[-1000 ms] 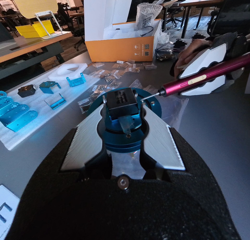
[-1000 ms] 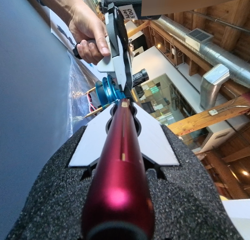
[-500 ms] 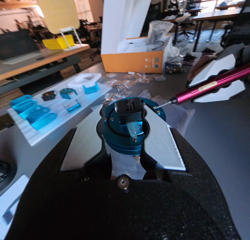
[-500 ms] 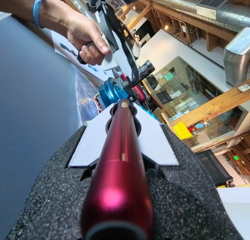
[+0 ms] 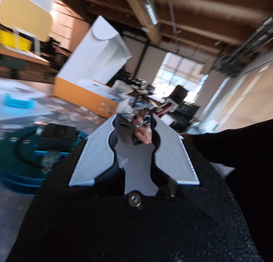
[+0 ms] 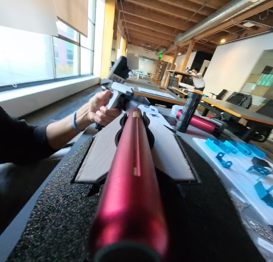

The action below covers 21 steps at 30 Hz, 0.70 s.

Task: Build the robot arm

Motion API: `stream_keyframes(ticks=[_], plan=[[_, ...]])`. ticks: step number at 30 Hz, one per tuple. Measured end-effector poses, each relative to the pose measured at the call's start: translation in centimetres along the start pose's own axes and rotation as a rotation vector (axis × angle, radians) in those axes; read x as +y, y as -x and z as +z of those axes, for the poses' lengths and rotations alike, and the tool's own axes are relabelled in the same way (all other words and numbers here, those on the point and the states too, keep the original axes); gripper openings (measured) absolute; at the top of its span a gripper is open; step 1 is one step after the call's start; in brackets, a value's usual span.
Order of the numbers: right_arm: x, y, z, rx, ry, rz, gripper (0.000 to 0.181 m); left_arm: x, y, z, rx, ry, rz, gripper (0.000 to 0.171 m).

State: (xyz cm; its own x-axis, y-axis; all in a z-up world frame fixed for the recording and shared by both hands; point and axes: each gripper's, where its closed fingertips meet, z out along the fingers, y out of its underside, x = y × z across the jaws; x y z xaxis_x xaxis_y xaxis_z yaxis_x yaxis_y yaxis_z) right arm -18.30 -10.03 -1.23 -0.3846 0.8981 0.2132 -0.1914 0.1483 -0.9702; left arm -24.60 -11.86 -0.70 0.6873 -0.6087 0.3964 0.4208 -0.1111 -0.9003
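Up close, the right gripper (image 6: 135,117) clamps a crimson screwdriver (image 6: 130,173) that hides its jaws' gap. Beside it, blue brackets (image 6: 236,147) lie on white foam (image 6: 206,148). The left gripper (image 5: 133,118) gapes empty; a blurred, seemingly teal disc assembly (image 5: 29,155) sits left of it, the orange box (image 5: 84,98) beyond.

The left gripper (image 5: 133,119) is held empty, its fingers (image 5: 97,149) spread apart. The right gripper (image 6: 135,114) is clamped, gripped by a hand (image 6: 97,110).
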Motion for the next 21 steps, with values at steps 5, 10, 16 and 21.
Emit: stream_keyframes(ticks=[5, 10, 16, 21], plan=[[-0.8, 0.7, -0.5, -0.026, -0.030, -0.015, 0.022, 0.7, -0.1, 0.3, 0.163, -0.008, -0.267, 0.040], [-1.6, 0.9, -0.5, 0.027, -0.049, -0.116, 0.023, 0.7, -1.3, 0.5, 0.237, -0.013, -0.299, 0.028], [-1.7, 1.6, -0.2, 0.054, -0.043, -0.210, 0.022, 0.5, -1.4, 1.8, 0.217, -0.076, -0.307, 0.000], [-1.8, 1.0, -0.4, 0.090, -0.037, -0.227, 0.025, 0.4, -1.2, 1.6, 0.189, -0.073, -0.274, 0.000]])
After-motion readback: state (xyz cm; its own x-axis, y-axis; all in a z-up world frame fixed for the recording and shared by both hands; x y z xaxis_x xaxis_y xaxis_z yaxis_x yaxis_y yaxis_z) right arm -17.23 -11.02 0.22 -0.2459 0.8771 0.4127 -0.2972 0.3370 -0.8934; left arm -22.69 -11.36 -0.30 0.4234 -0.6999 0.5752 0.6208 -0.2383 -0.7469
